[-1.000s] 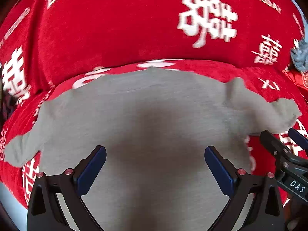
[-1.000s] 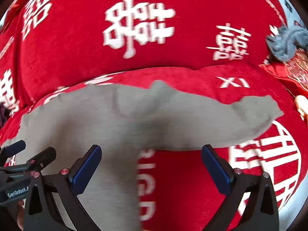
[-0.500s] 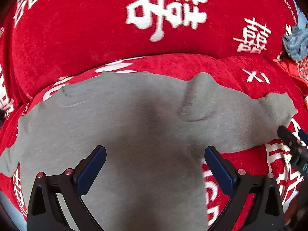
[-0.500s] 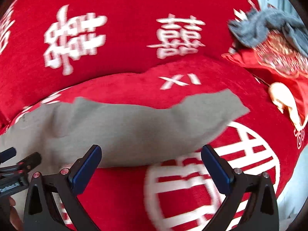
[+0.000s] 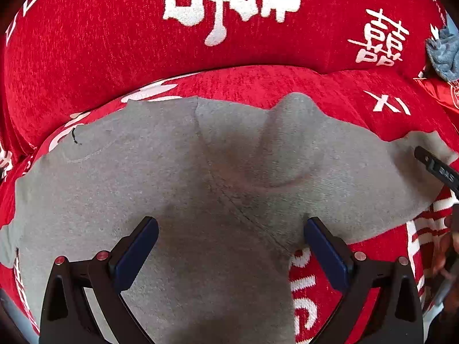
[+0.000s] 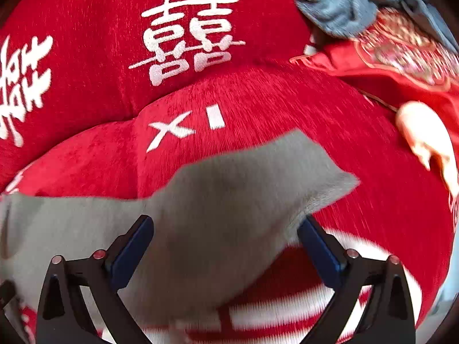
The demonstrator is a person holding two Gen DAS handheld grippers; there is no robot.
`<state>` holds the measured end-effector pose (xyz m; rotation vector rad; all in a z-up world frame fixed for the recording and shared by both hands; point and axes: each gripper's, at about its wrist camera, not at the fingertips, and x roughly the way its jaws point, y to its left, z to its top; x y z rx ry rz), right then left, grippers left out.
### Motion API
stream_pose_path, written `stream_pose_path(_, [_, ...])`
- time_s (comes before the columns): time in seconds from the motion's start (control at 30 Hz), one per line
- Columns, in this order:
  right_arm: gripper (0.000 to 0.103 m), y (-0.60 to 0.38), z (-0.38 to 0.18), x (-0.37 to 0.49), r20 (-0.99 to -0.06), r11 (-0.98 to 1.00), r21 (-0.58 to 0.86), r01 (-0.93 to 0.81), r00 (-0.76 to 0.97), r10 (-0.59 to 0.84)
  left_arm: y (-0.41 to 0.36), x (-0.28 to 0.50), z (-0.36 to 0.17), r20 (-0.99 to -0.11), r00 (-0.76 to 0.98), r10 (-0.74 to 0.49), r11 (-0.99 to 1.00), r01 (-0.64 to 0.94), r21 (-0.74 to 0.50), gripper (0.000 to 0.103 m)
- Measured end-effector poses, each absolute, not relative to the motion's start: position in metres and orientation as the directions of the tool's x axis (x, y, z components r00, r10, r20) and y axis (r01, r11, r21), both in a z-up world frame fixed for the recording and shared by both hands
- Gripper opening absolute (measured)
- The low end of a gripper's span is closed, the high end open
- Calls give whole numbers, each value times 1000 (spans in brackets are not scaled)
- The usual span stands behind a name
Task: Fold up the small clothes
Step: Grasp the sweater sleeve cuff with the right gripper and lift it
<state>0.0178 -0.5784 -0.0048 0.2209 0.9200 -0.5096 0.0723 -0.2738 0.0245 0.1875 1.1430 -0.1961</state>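
Red sofa [image 5: 86, 57] with white characters filled both views, seat cushion below, back cushion above; grey shirt [image 5: 178, 177] lay spread face-flat on the seat, body toward the cameras, neckline toward the back cushion; one sleeve [image 6: 258, 172] ran out to the right, lying loose on the cushion, its cuff end free; the other sleeve reached the left edge of the left view, only partly seen; a raised ridge of cloth stood near the right shoulder, so the shirt was not fully smooth.

Left gripper [image 5: 229, 246] hovered over the shirt body, fingers wide apart, nothing between them; whether the tips touched cloth I could not tell. Right gripper [image 6: 223, 243] hung over the right sleeve, fingers likewise wide apart and holding nothing; that view was blurred. Its dark tip also showed at the right edge of the left view.

Grey rag [image 6: 344, 8] and a red embroidered cloth [image 6: 401, 57] sat at the far right of the sofa, well apart from the shirt.

Judgement: the task was at an early stage; shirt laid out, no fold visible; both sleeves and the body fold were left; the right sleeve looked the likely first fold.
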Motion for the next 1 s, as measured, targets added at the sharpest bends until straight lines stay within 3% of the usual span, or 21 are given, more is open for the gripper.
stream_pose_path(0.03, [74, -579, -3, 19, -798, 860, -47, 508, 499, -338, -273, 73, 25, -913, 404, -58, 968, 247, 48, 102])
stream_pose_path(0.07, [45, -582, -1, 20, -794, 859, -48, 509, 502, -342, -272, 75, 26, -912, 407, -57, 968, 245, 49, 102])
stream_pose_path(0.13, [10, -591, 2, 16, -799, 859, 16, 512, 523, -296, -271, 79, 26, -909, 412, -54, 970, 239, 51, 102])
stream_pose_path(0.17, [7, -596, 4, 12, -795, 857, 59, 512, 544, -270, -270, 81, 25, -909, 413, -54, 971, 234, 48, 102])
stream_pose_path(0.4, [6, -603, 34, -71, -675, 778, 221, 588, 668, -314, -264, 92, 14, -922, 383, -54, 981, 193, 23, 102])
stream_pose_path(0.57, [6, -598, 18, -83, -714, 777, 201, 597, 633, -301, -268, 93, 13, -922, 386, -42, 977, 209, 43, 102])
stream_pose_path(0.63, [8, -606, 12, -82, -735, 762, 258, 595, 633, -245, -268, 93, 16, -921, 389, -40, 975, 217, 50, 102])
stream_pose_path(0.7, [14, -611, 13, -87, -724, 745, 312, 589, 655, -215, -266, 92, 19, -918, 396, -37, 975, 215, 53, 102])
stream_pose_path(0.77, [30, -611, 15, -87, -718, 753, 331, 569, 669, -190, -264, 92, 20, -917, 398, -37, 975, 214, 54, 102])
stream_pose_path(0.87, [46, -607, 17, -82, -715, 770, 338, 541, 680, -165, -263, 91, 20, -916, 400, -31, 975, 214, 61, 102])
stream_pose_path(0.93, [43, -605, 17, -80, -721, 772, 323, 548, 671, -174, -262, 90, 21, -915, 403, -30, 974, 216, 63, 102])
stream_pose_path(1.0, [10, -606, 14, -77, -747, 775, 274, 569, 634, -201, -261, 90, 21, -914, 405, -36, 974, 220, 59, 102])
